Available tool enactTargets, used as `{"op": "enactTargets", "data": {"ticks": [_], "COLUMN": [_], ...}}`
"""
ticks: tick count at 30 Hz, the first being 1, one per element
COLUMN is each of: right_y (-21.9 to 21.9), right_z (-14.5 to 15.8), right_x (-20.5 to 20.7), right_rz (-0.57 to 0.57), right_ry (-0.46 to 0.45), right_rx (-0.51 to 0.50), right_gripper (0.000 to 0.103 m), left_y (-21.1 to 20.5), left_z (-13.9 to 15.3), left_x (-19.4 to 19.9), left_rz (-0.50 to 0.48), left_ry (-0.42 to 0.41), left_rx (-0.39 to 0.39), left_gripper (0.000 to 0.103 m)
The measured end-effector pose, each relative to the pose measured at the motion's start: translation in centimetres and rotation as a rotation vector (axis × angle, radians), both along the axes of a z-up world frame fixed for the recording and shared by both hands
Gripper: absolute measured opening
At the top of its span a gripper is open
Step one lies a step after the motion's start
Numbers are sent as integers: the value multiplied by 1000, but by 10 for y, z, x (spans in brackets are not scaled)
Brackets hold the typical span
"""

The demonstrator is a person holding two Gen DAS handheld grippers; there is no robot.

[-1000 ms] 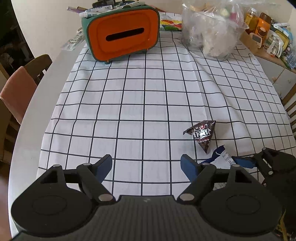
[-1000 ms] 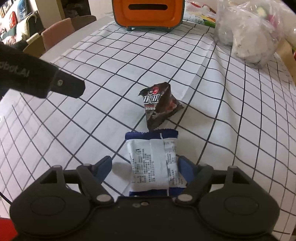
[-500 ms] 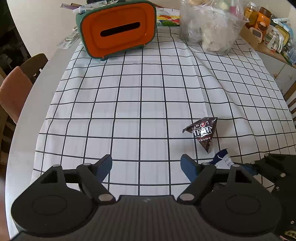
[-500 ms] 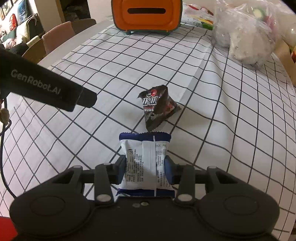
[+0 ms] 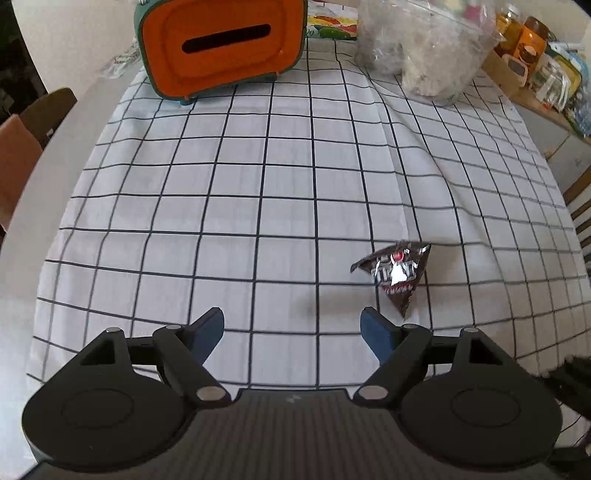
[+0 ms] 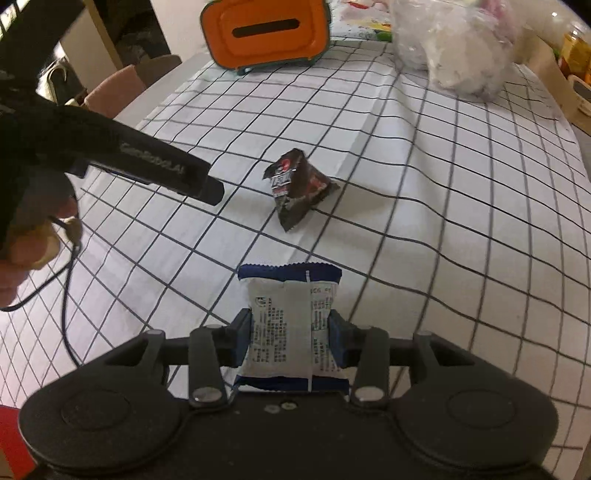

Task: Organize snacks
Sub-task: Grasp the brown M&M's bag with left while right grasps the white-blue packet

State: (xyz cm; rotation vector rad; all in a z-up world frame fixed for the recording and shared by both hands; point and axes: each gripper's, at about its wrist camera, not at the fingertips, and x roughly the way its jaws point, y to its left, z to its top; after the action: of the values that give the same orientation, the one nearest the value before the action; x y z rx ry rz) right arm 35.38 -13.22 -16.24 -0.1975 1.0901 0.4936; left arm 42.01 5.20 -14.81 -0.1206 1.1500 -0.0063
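Observation:
My right gripper is shut on a white snack packet with blue ends, held a little above the checked cloth. A dark brown triangular snack packet lies on the cloth beyond it. My left gripper stands open over bare cloth, nothing between its blue pads; the brown packet lies just past its right fingertip. In the right wrist view the left gripper's black body reaches in from the left, held by a hand.
An orange box with a slot and green rim stands at the far end of the table. A clear plastic bag of items sits to its right. Chairs line the left table edge; cluttered shelves stand far right.
The right gripper closed on the white-and-blue packet and lifted it off the cloth. The left gripper moved forward and lower, toward the brown packet, staying open.

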Motion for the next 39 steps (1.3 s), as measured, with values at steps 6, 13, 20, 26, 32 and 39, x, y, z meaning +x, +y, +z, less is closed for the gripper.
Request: {"op": "enactTargets", "data": {"ticks": [6, 13, 20, 26, 32, 39], "right_y": [-17, -32, -42, -43, -43, -46], "right_z": [11, 13, 11, 11, 10, 7], "right_x": [-3, -6, -6, -9, -8, -11], "right_rz": [-41, -85, -114, -129, -139, -145], "right_ry": [-9, -8, -5, -1, 1, 3], "right_rx": [11, 0, -14, -18, -25, -40], "right_gripper": [41, 41, 41, 41, 41, 41], "left_y": [2, -20, -39, -48, -67, -79], "left_z": [0, -14, -18, -5, -20, -27], "left_x": [21, 36, 46, 48, 68, 77], "left_rz": [41, 28, 23, -3, -26, -18], "left_ry": [-19, -3, -3, -37, 35, 22], "left_rx": [-59, -97, -132, -228, -199, -180], "left_gripper": [81, 81, 81, 81, 81, 81]}}
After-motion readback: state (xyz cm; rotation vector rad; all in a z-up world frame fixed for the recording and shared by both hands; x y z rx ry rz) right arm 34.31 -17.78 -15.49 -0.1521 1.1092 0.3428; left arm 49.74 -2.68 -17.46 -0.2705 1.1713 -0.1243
